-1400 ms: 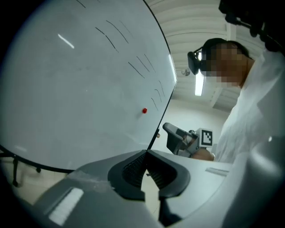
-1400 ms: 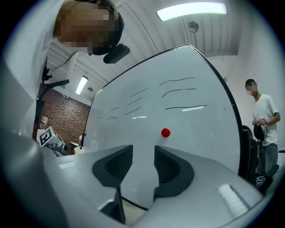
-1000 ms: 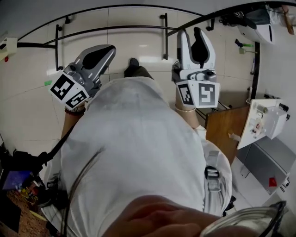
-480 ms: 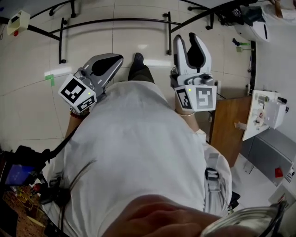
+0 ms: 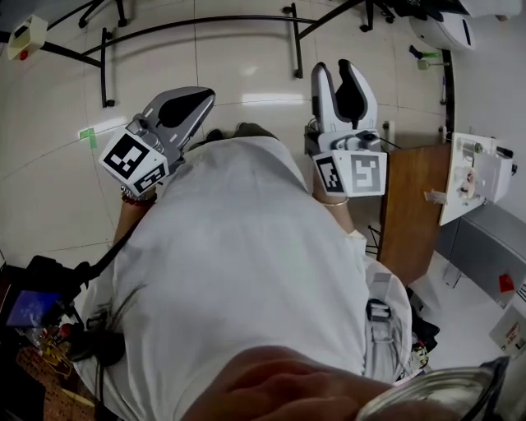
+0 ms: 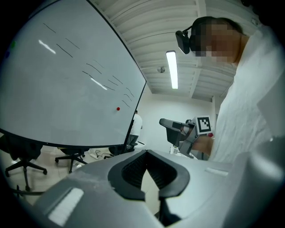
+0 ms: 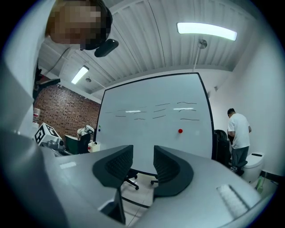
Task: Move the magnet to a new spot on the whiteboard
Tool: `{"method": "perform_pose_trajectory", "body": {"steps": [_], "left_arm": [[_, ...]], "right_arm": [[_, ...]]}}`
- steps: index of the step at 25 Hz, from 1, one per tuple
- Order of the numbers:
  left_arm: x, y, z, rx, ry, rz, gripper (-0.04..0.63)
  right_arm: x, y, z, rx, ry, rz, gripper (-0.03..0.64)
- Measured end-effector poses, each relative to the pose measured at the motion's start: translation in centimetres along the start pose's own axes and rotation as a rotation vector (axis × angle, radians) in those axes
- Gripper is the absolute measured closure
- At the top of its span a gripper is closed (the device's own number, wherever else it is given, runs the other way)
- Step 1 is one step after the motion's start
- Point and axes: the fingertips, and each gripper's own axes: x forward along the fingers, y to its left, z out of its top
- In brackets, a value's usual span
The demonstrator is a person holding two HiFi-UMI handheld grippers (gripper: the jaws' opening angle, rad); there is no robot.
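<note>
A small red magnet (image 7: 180, 131) sticks to the right half of the whiteboard (image 7: 151, 133), well beyond my right gripper (image 7: 143, 153). Its jaws stand a little apart with nothing between them. In the left gripper view the same magnet (image 6: 118, 108) sits low on the whiteboard (image 6: 67, 89), which slants off to the left. My left gripper (image 6: 147, 156) has its tips together and holds nothing. The head view looks down my white shirt, with the left gripper (image 5: 201, 94) and right gripper (image 5: 335, 67) raised in front of my chest. The board is out of that view.
A person in a white shirt (image 7: 238, 133) stands right of the board. Office chairs (image 6: 24, 162) sit under it. Black stand rails (image 5: 197, 25) lie on the tiled floor ahead. A wooden table (image 5: 411, 210) and a white box (image 5: 472, 181) are on my right.
In the head view the floor rails have slid up toward the frame's top, and the shoe ahead of me has gone from sight. Both grippers stay raised with their jaws as before.
</note>
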Motion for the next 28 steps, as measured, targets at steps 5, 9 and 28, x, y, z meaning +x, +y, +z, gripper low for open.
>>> {"method": "perform_pose_trajectory", "body": {"steps": [5, 9, 28], "left_arm": [[0.0, 0.5, 0.1, -0.015, -0.005, 0.019, 0.594], [1.0, 0.4, 0.0, -0.009, 0.014, 0.021, 0.594], [9.8, -6.2, -1.1, 0.058, 0.12, 0.012, 0.594]], "right_arm": [[1.6, 2.5, 1.2, -0.032, -0.032, 0.109, 0.468], [1.9, 3.8, 1.5, -0.042, -0.056, 0.205, 0.468], [-2.5, -4.8, -1.5, 0.074, -0.028, 0.261, 0.472]]}}
